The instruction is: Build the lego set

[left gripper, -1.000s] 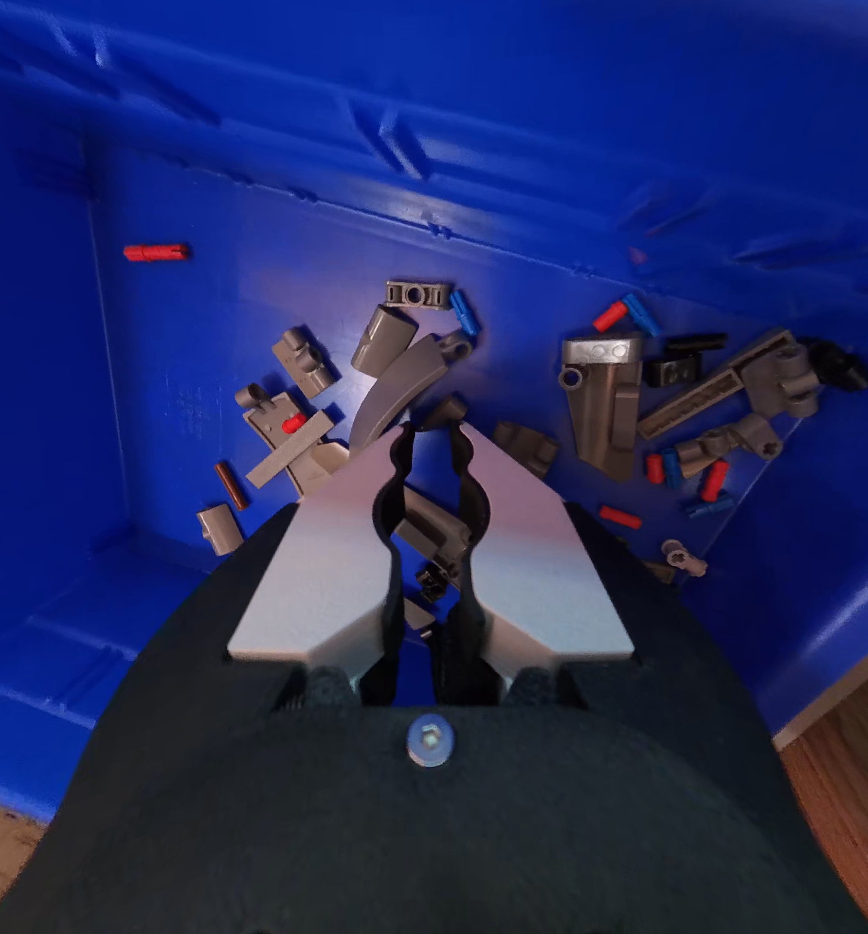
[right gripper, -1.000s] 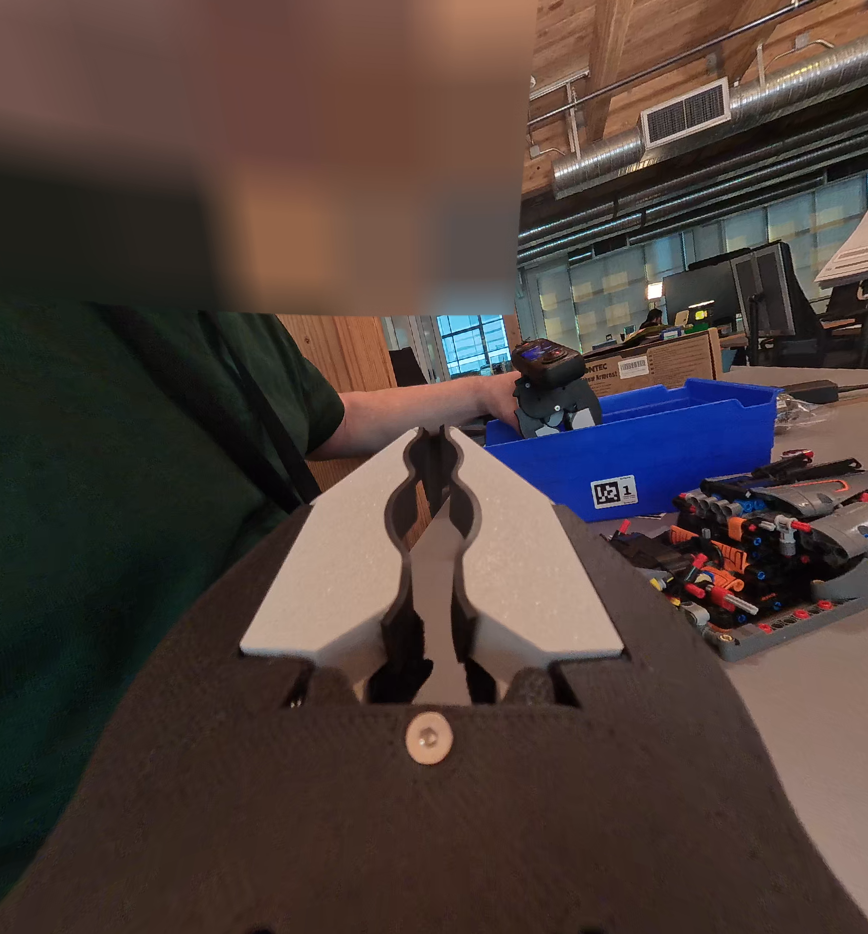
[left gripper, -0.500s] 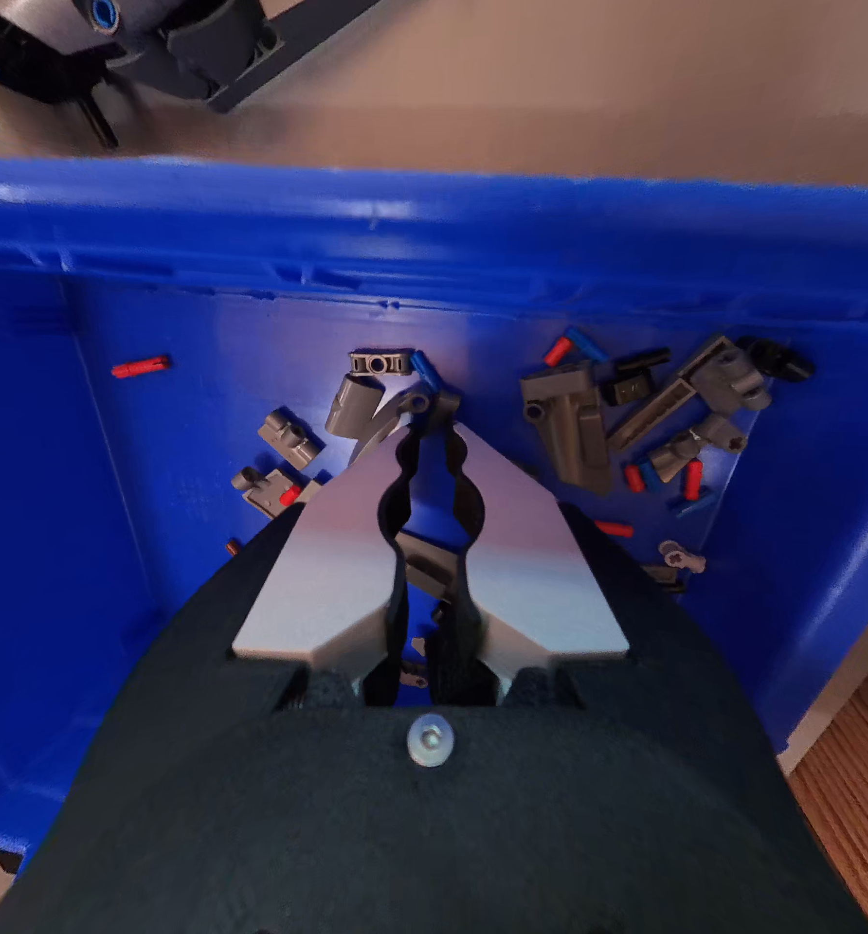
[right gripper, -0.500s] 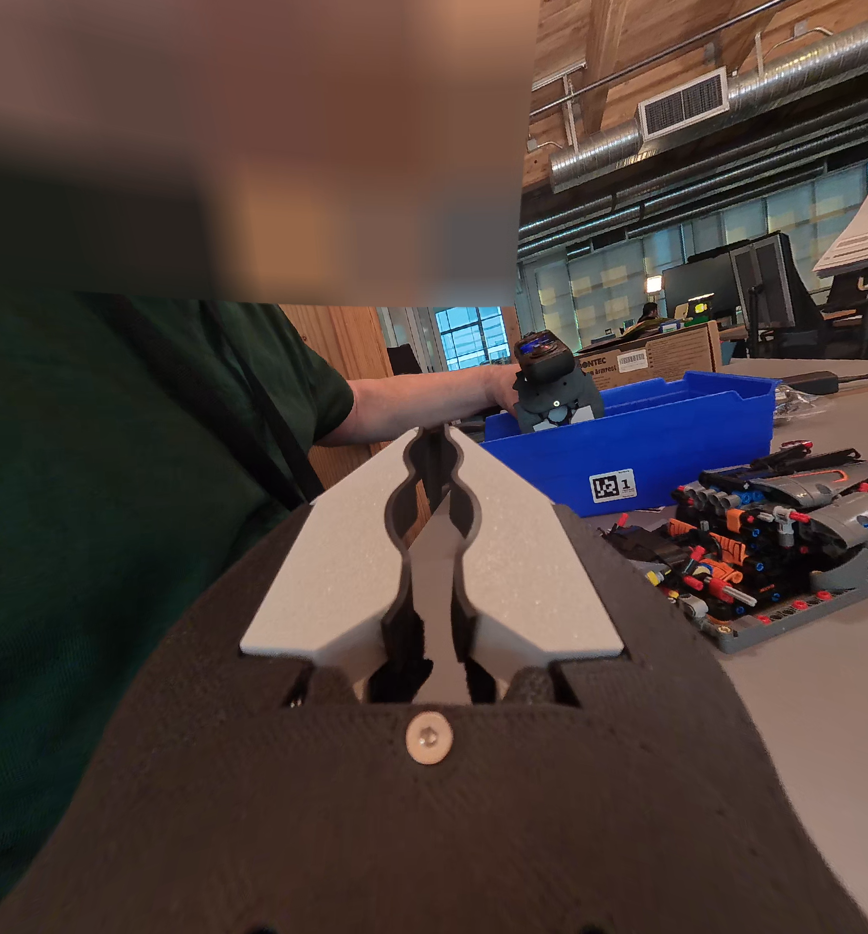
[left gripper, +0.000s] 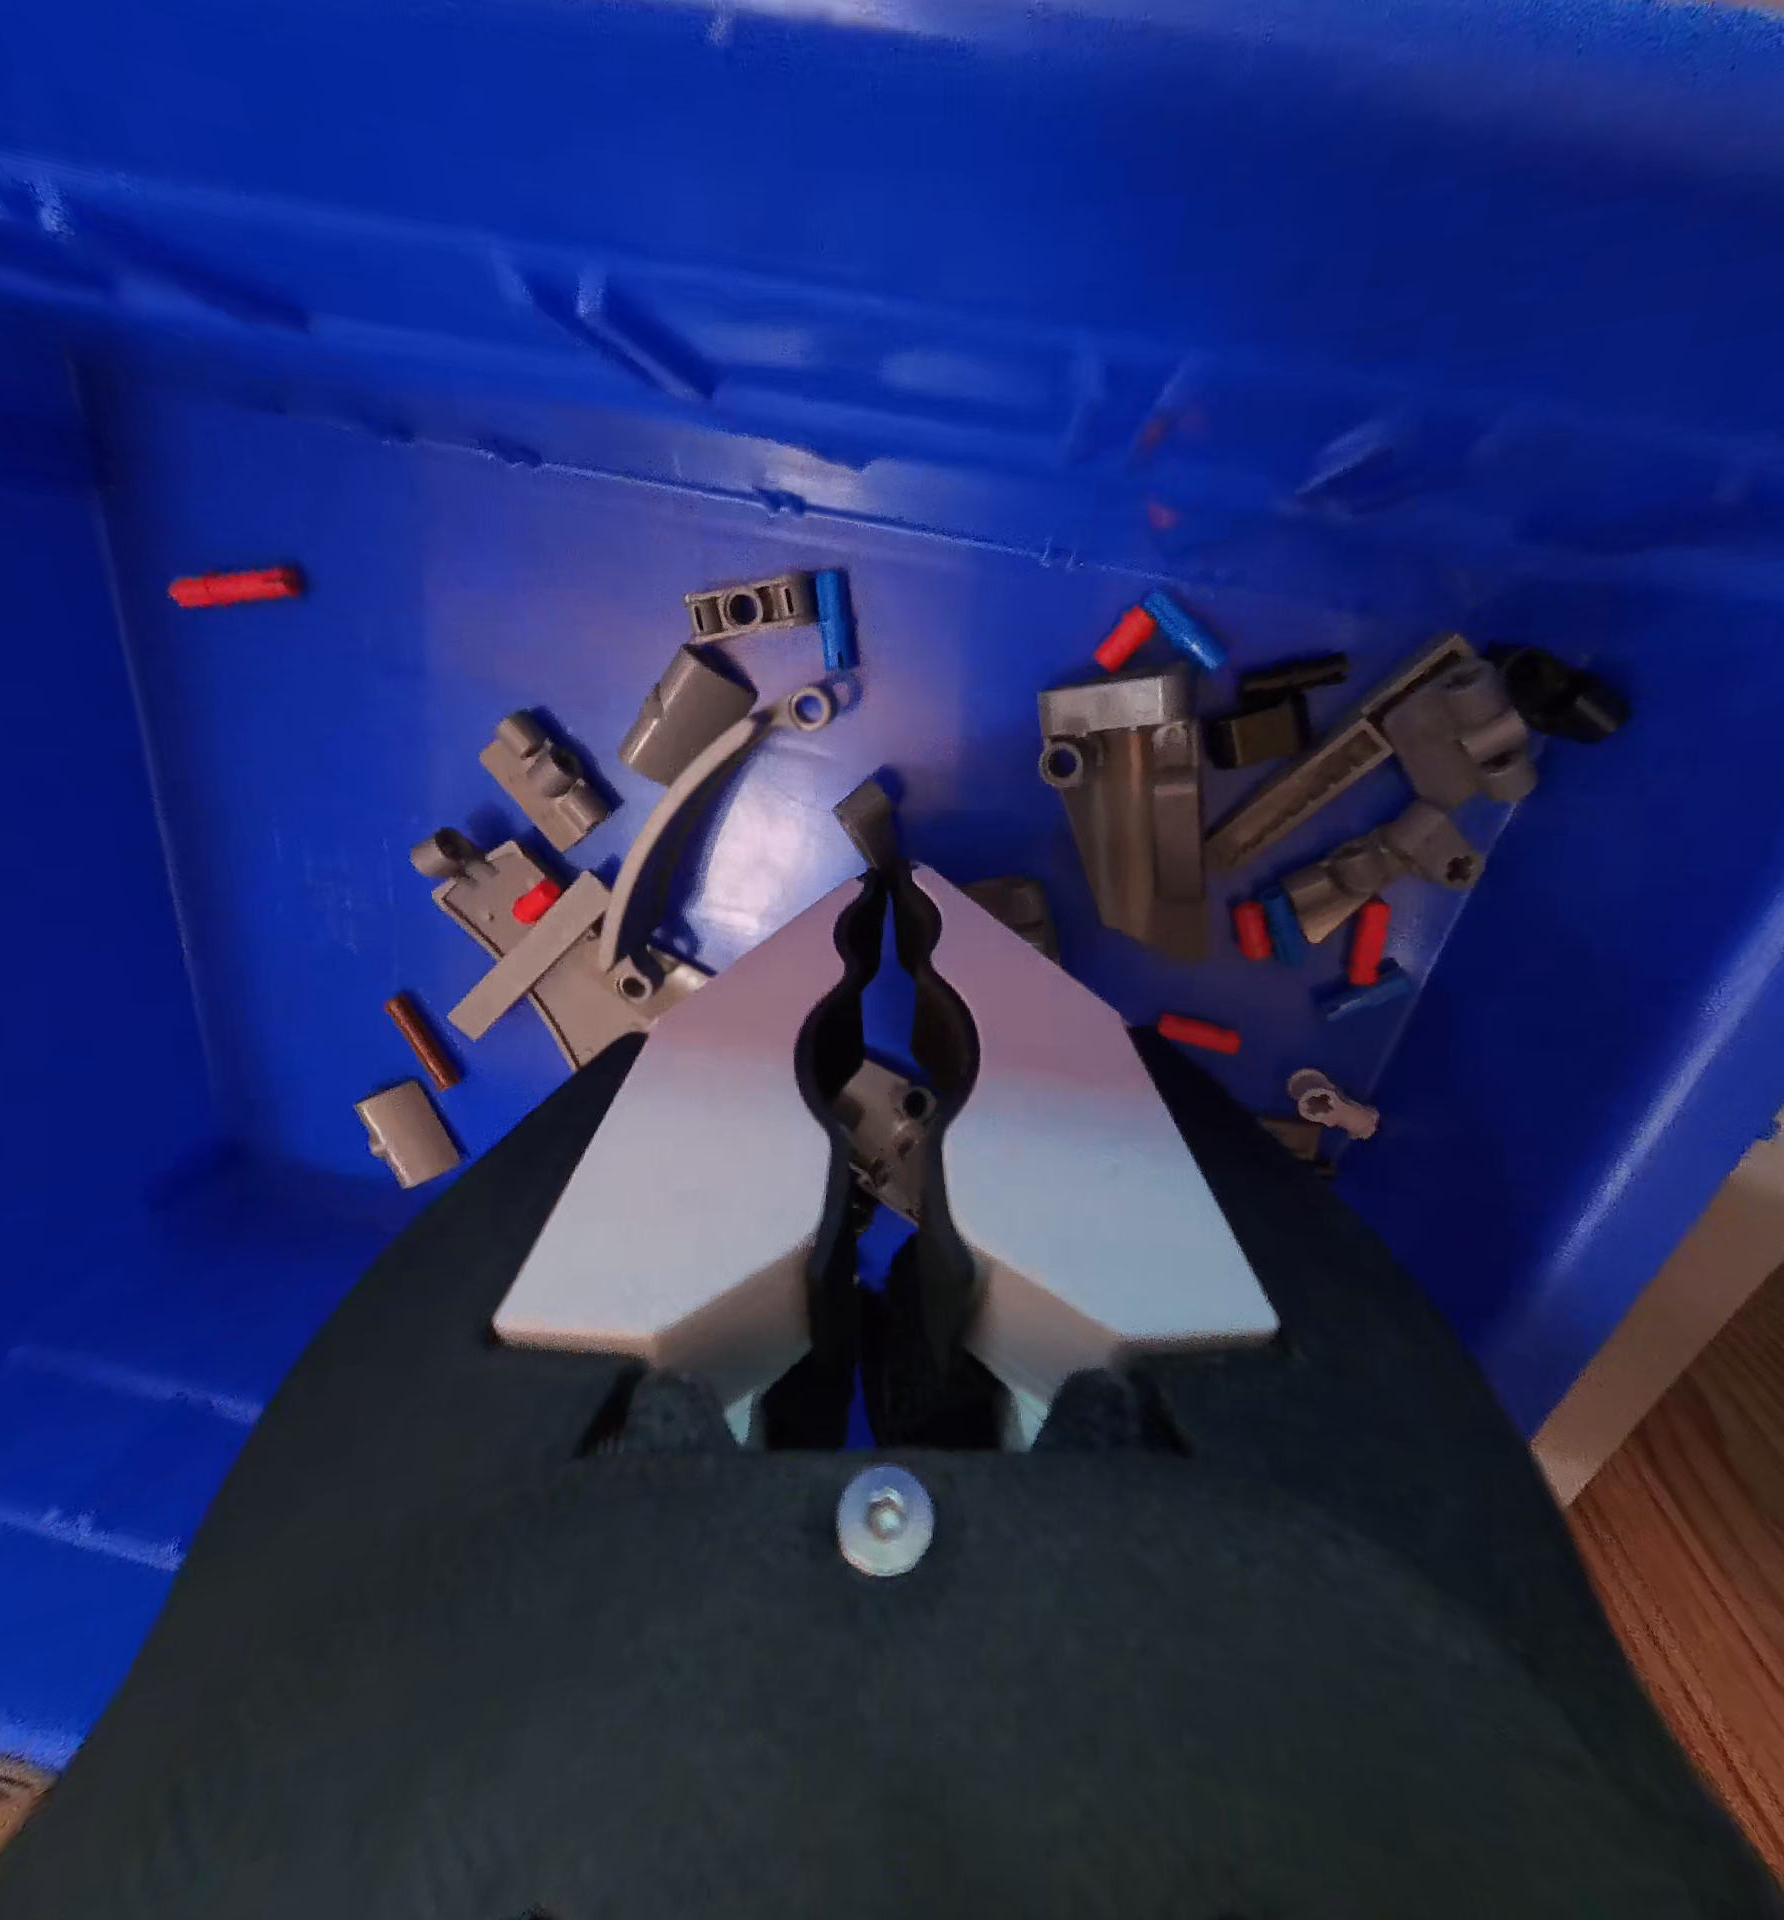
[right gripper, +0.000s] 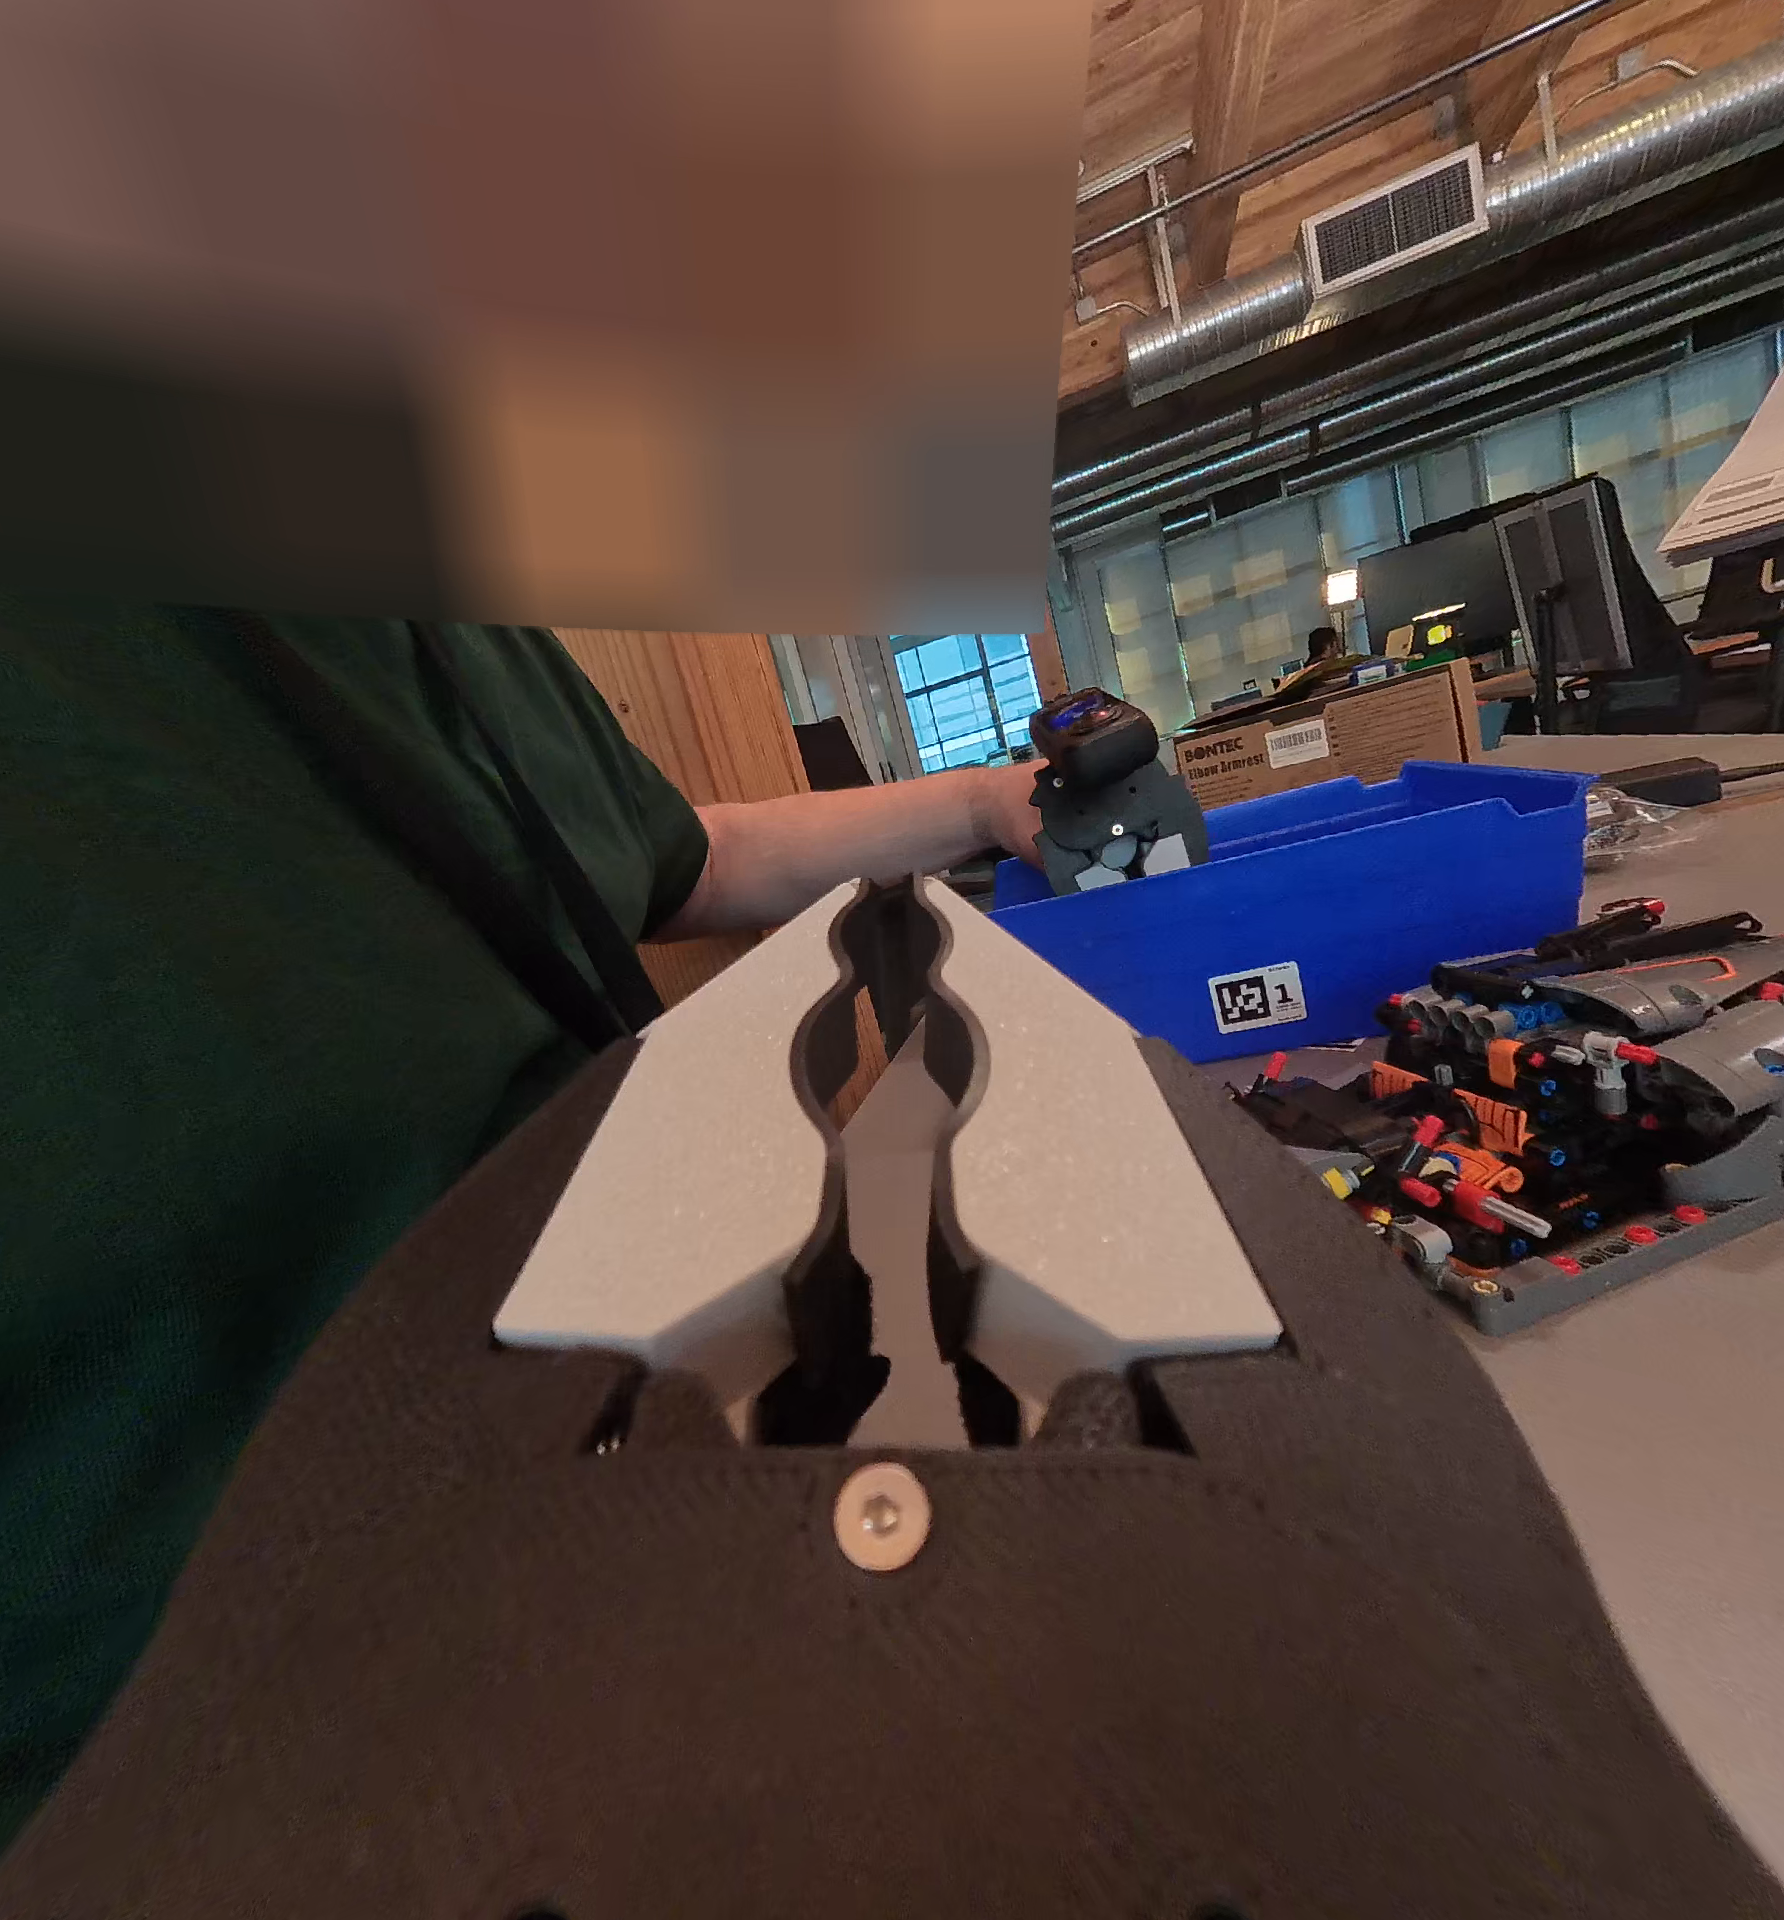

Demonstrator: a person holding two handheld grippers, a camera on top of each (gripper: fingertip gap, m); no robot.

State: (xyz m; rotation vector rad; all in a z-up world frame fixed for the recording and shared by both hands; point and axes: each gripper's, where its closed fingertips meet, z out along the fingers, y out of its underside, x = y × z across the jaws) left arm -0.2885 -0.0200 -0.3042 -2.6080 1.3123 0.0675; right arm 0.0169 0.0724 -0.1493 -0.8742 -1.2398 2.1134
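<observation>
- The left gripper (left gripper: 883,883) sits low centre in the left wrist view, inside a blue plastic bin (left gripper: 867,260); its fingers pinch a small grey angular lego piece (left gripper: 867,816) at their tips.
- Loose grey, red, blue and black lego pieces (left gripper: 1137,800) lie scattered across the bin floor, mid-frame.
- The right gripper (right gripper: 893,888), centre of the right wrist view, has its fingers pressed nearly together on nothing.
- A partly built grey, black and orange lego model (right gripper: 1594,1101) stands on the grey tabletop (right gripper: 1646,1455) at right, just beside the bin.
</observation>
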